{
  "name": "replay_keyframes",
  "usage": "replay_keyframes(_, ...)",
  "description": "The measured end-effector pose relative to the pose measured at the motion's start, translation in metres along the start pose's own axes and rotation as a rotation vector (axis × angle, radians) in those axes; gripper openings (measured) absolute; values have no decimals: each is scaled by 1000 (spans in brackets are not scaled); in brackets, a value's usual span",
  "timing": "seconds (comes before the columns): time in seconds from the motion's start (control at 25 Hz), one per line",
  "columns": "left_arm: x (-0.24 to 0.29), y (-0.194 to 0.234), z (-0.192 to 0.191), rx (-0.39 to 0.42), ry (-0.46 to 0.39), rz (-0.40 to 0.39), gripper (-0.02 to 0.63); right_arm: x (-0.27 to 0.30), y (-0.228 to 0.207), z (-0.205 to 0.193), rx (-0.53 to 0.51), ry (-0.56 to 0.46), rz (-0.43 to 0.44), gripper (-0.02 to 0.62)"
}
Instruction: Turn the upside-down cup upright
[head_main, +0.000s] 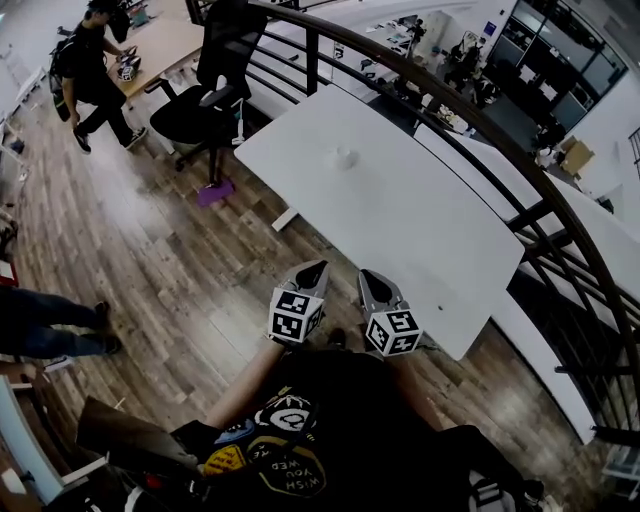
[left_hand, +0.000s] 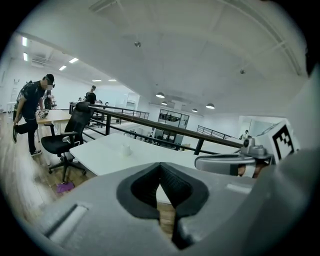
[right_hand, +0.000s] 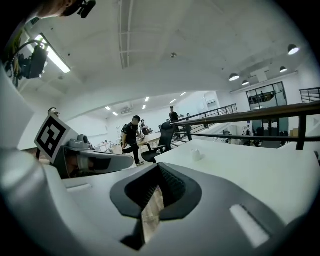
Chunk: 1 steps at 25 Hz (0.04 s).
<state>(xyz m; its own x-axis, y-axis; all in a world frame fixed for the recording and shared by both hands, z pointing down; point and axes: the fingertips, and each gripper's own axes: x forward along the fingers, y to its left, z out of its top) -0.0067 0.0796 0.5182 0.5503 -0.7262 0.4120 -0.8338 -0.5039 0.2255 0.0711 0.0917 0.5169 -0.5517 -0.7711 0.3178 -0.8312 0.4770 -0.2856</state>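
Note:
A small white cup (head_main: 345, 157) stands mouth-down on the far part of the white table (head_main: 420, 230); it also shows as a small pale shape, the cup (left_hand: 126, 149) in the left gripper view and the cup (right_hand: 196, 155) in the right gripper view. Both grippers hang side by side over the wood floor, short of the table's near edge. My left gripper (head_main: 316, 271) is shut with nothing in it. My right gripper (head_main: 369, 280) is shut and holds nothing as well. In the gripper views, the left gripper (left_hand: 160, 167) and the right gripper (right_hand: 159, 169) point toward the table.
A black office chair (head_main: 205, 95) stands at the table's far left end, with a purple object (head_main: 215, 192) on the floor beside it. A dark railing (head_main: 520, 170) runs behind the table. A person (head_main: 95, 75) walks at the far left; legs (head_main: 55, 325) show nearby.

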Motion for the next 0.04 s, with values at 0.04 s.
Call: replay_keyframes(0.04, -1, 2, 1, 9, -3, 2, 6, 1, 3, -1, -4, 4, 5, -2)
